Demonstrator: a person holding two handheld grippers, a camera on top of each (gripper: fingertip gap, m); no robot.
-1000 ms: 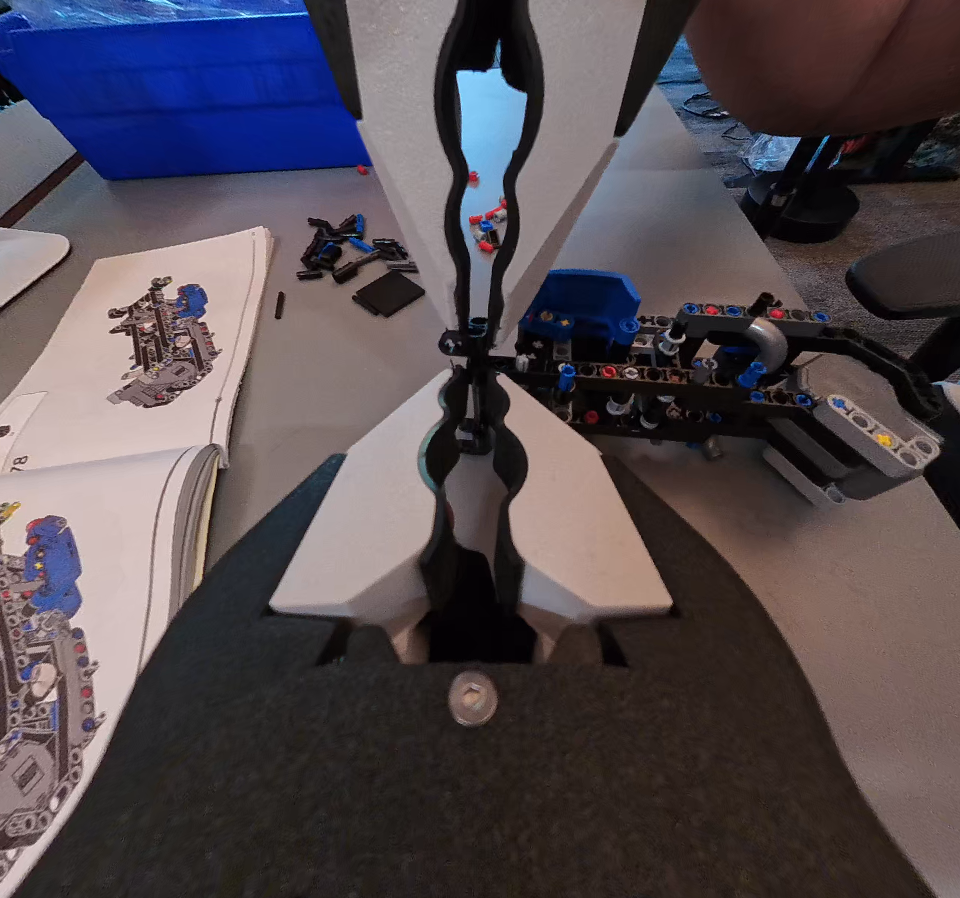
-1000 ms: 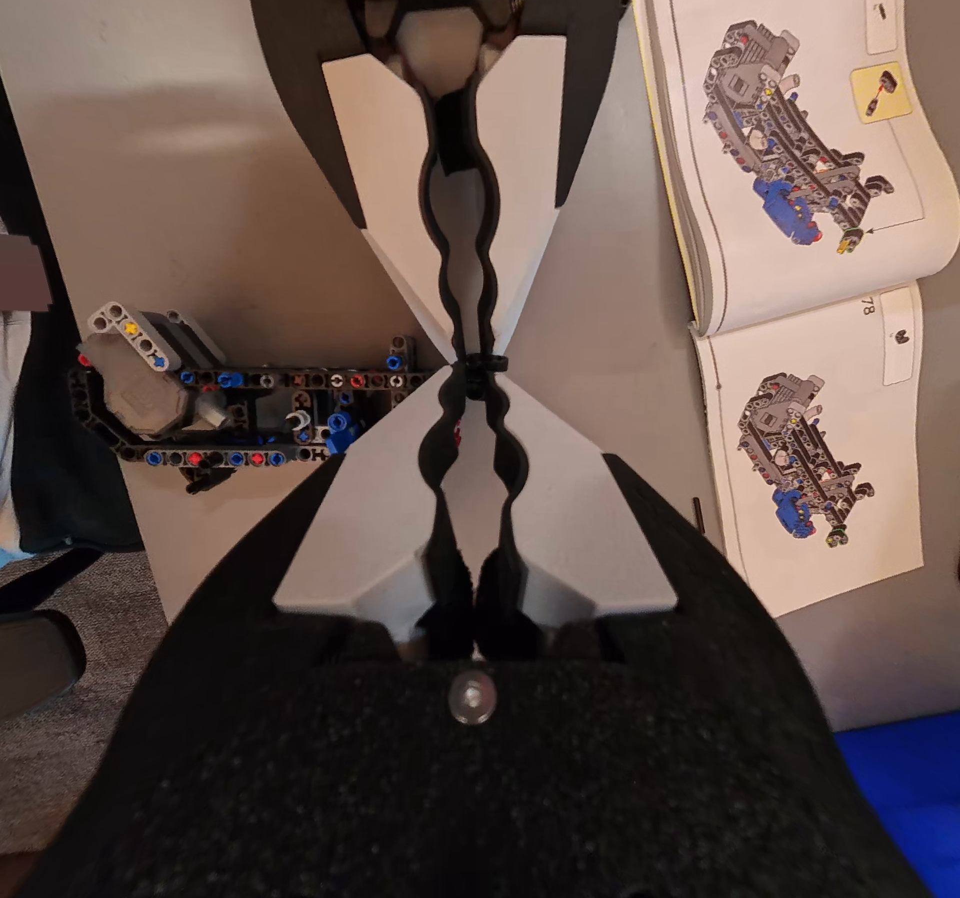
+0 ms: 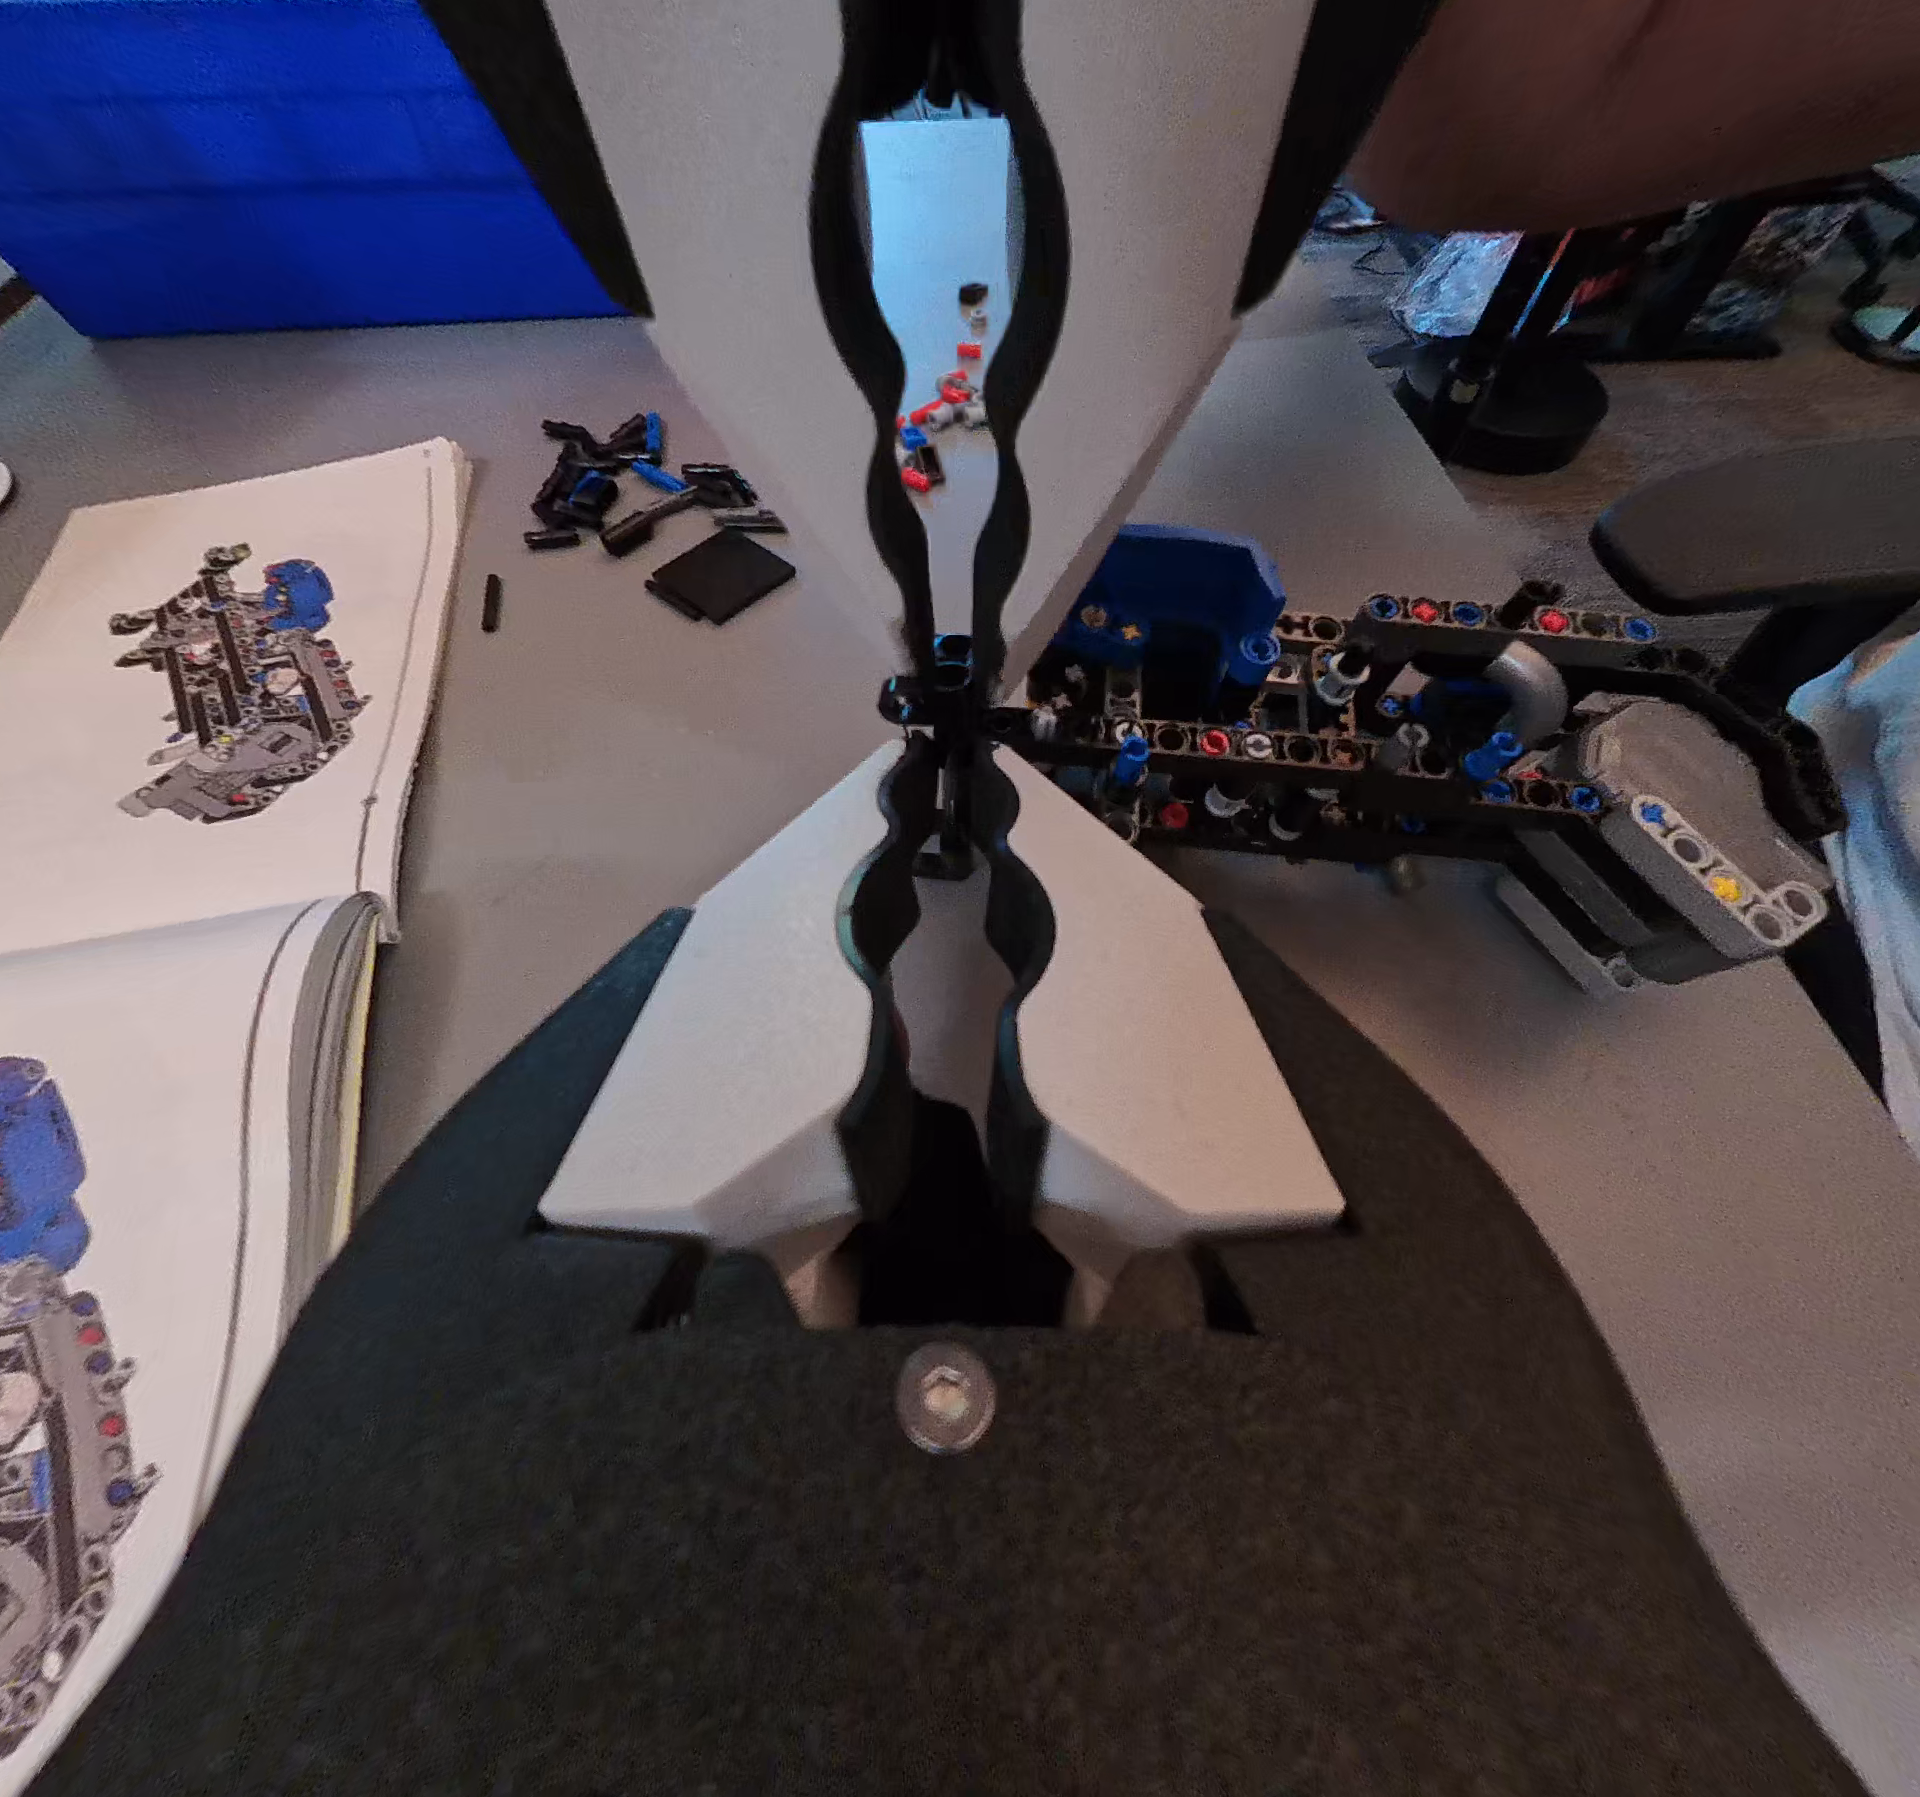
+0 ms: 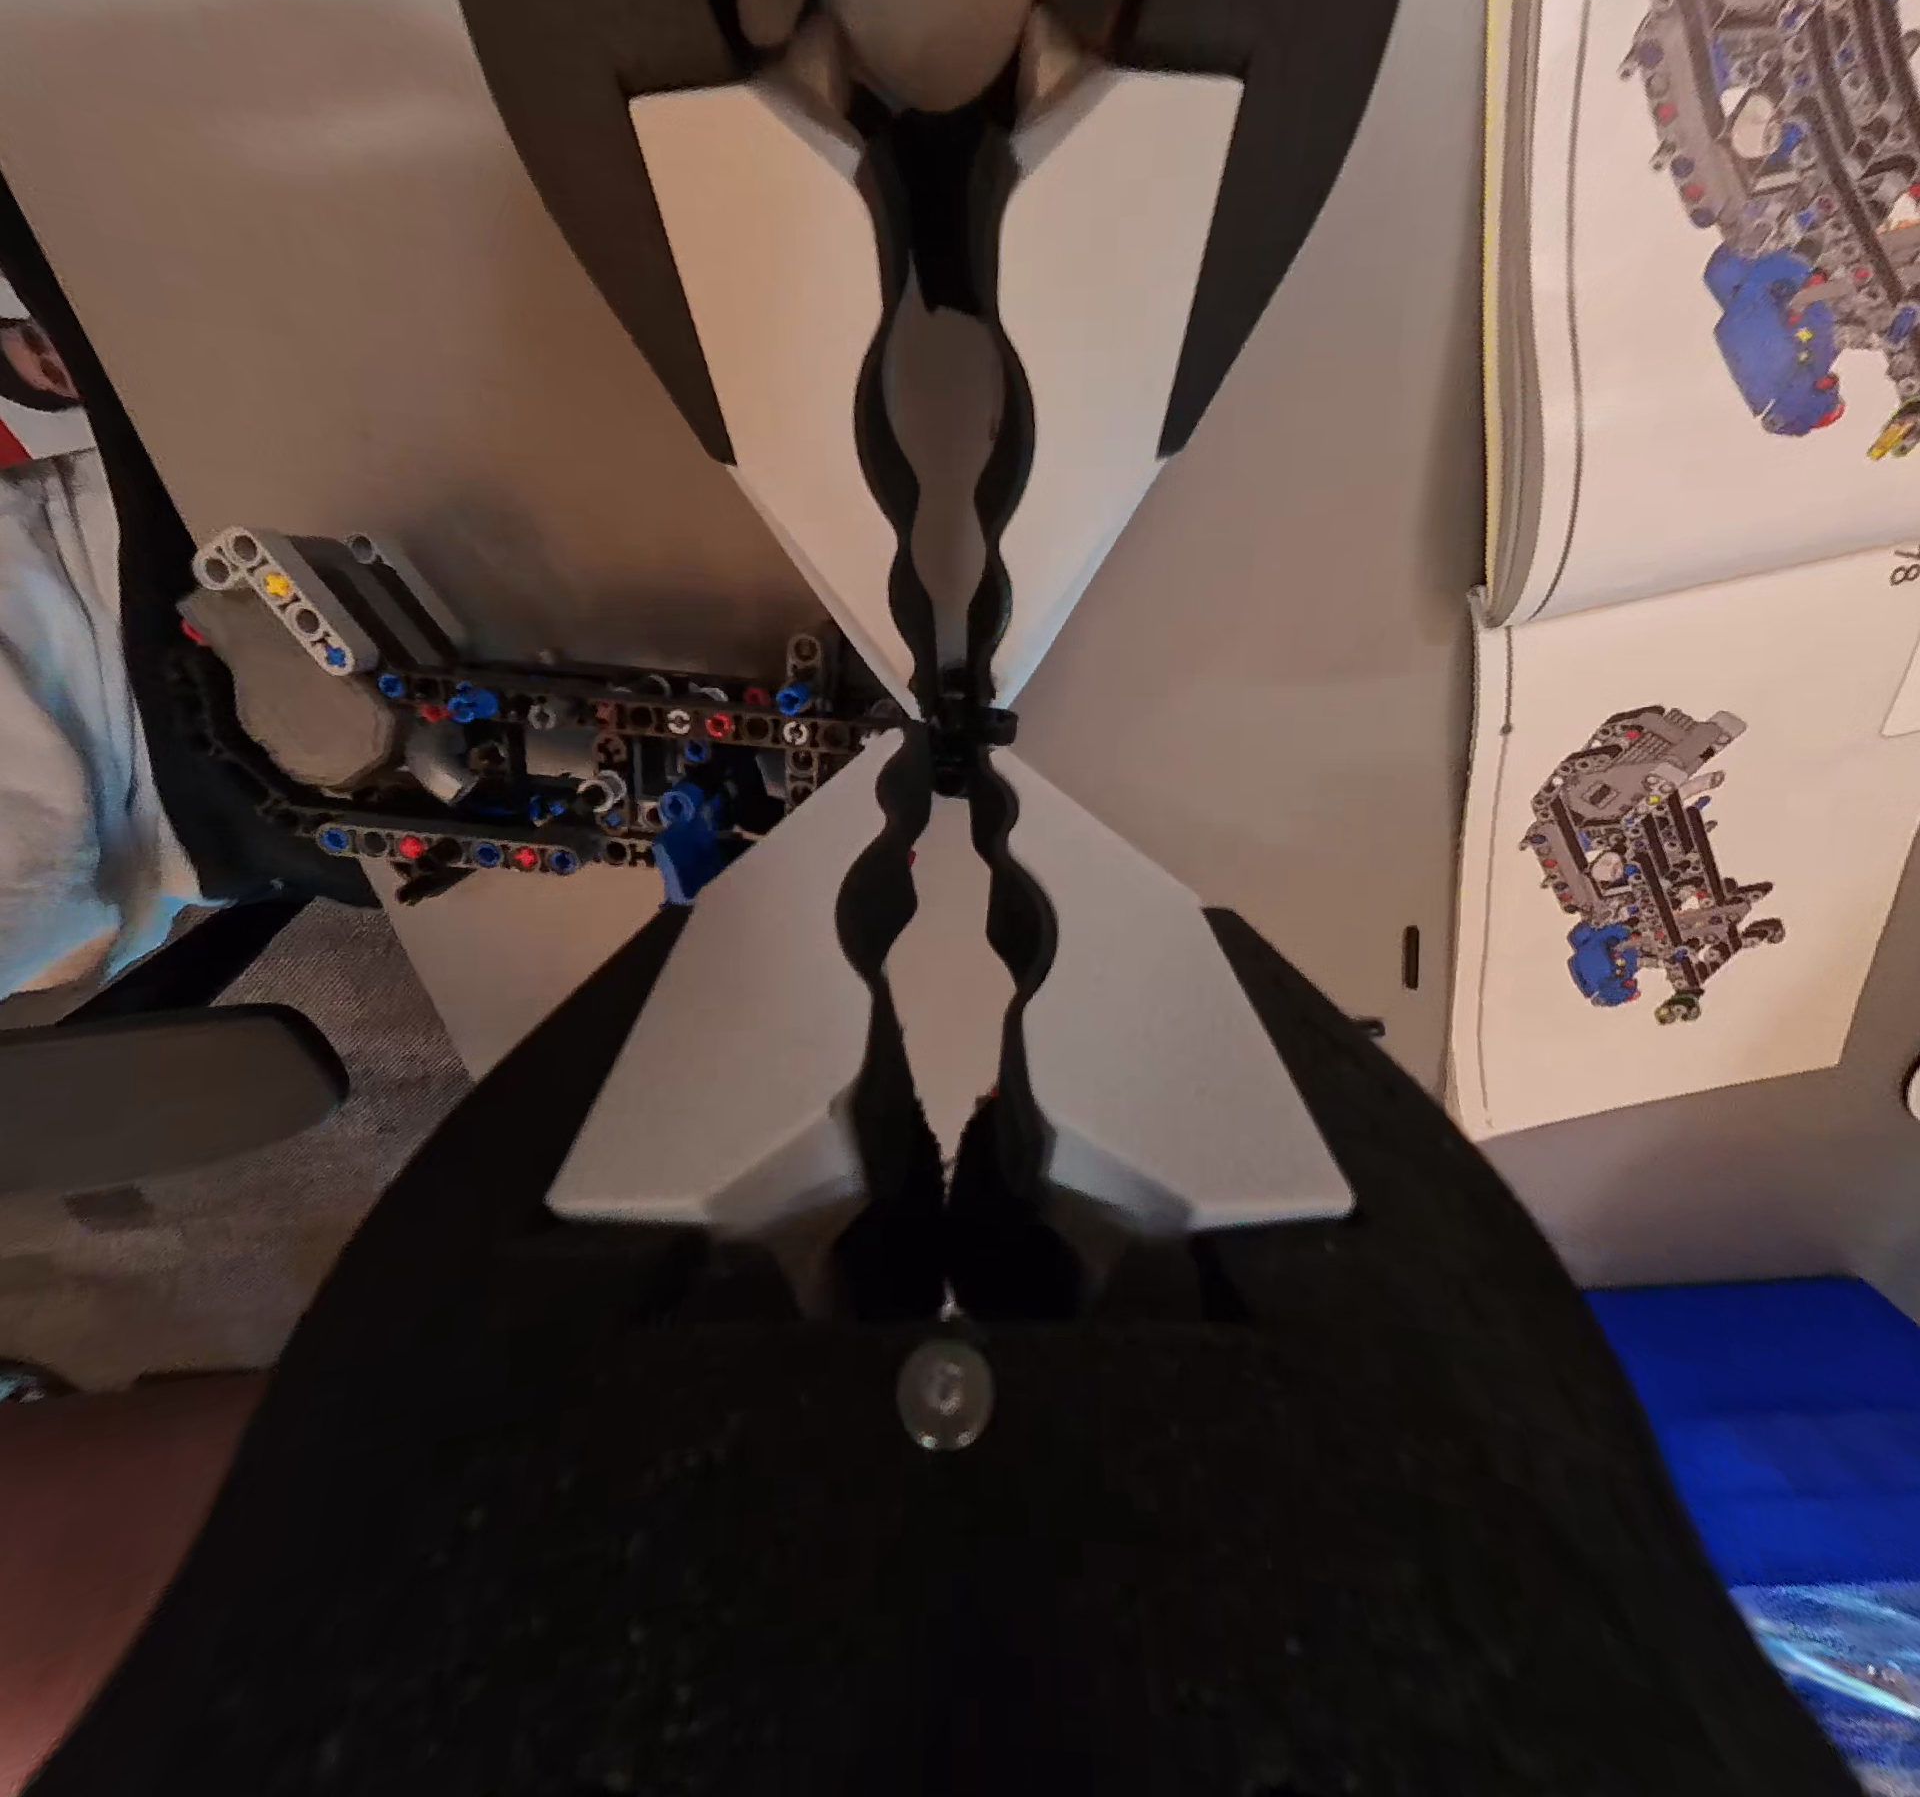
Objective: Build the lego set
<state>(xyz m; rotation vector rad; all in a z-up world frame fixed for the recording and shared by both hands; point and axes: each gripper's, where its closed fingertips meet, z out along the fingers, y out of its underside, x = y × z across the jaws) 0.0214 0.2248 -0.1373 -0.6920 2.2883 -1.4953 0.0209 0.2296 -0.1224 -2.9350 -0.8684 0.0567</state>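
Note:
The long black, grey and blue Lego model [image 3: 1403, 739] lies on the grey table [image 3: 1558, 1176]; it also shows in the right wrist view [image 4: 520, 739]. My left gripper [image 3: 940, 745] and right gripper [image 4: 951, 760] meet tip to tip at the model's end. Both are shut on a small black Lego piece [image 3: 935, 698] held between them, also visible in the right wrist view [image 4: 971, 719]. In the left wrist view the right gripper [image 3: 940, 651] comes down from the top. In the right wrist view the left gripper [image 4: 951, 682] comes down from the top. How the piece joins the model is hidden by the fingers.
An open instruction booklet [image 3: 229, 708] lies at the left; it also shows in the right wrist view [image 4: 1662, 864]. Loose black and blue parts [image 3: 644, 511] and red parts [image 3: 935, 417] lie behind. A blue bin [image 3: 260, 168] stands far left. A person's arm [image 3: 1662, 33] and a chair [image 3: 1766, 521] are at the right. My left and right fingertips are right by each other.
Both grippers stay tip to tip, shut on the small black piece. The views have shifted only slightly.

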